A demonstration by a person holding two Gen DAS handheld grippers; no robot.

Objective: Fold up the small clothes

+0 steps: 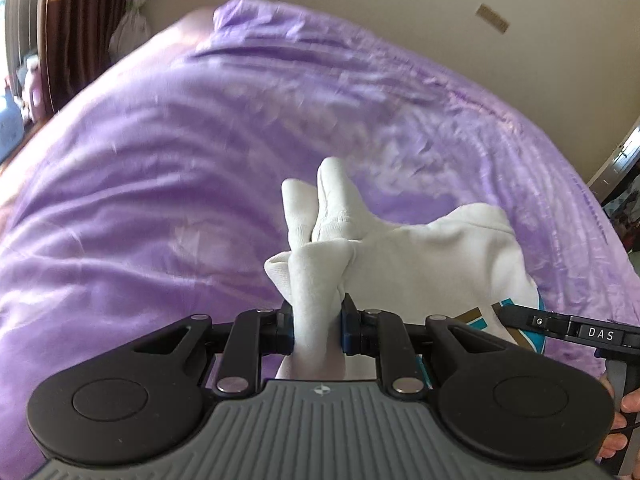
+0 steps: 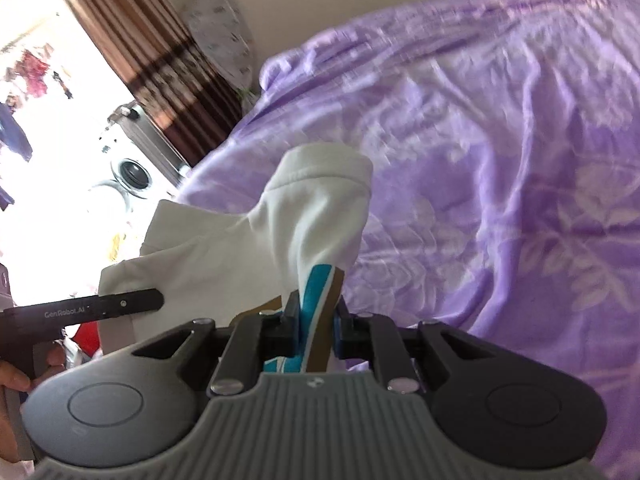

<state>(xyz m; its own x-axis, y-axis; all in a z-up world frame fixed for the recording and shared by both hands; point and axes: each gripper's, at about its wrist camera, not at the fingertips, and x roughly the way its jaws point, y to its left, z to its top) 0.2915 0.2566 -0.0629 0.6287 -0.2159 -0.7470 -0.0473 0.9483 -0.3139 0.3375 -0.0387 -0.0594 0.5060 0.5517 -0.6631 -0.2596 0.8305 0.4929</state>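
- A white garment (image 1: 420,256) with a teal-and-brown print hangs bunched above the purple bedspread (image 1: 160,160)
- Left gripper (image 1: 316,320) pinches a white fold; right gripper (image 2: 316,320) pinches the printed edge

White garment (image 1: 420,256) with teal-and-brown print hangs bunched, lifted above the purple bedspread (image 1: 160,160).

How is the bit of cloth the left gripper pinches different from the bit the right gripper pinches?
The left gripper pinches a plain white bunch of the white garment; the right gripper pinches a part with teal and brown stripes. The left's bunch is thick, the right's thinner. Both are shut on the same garment, held above the purple blanket.
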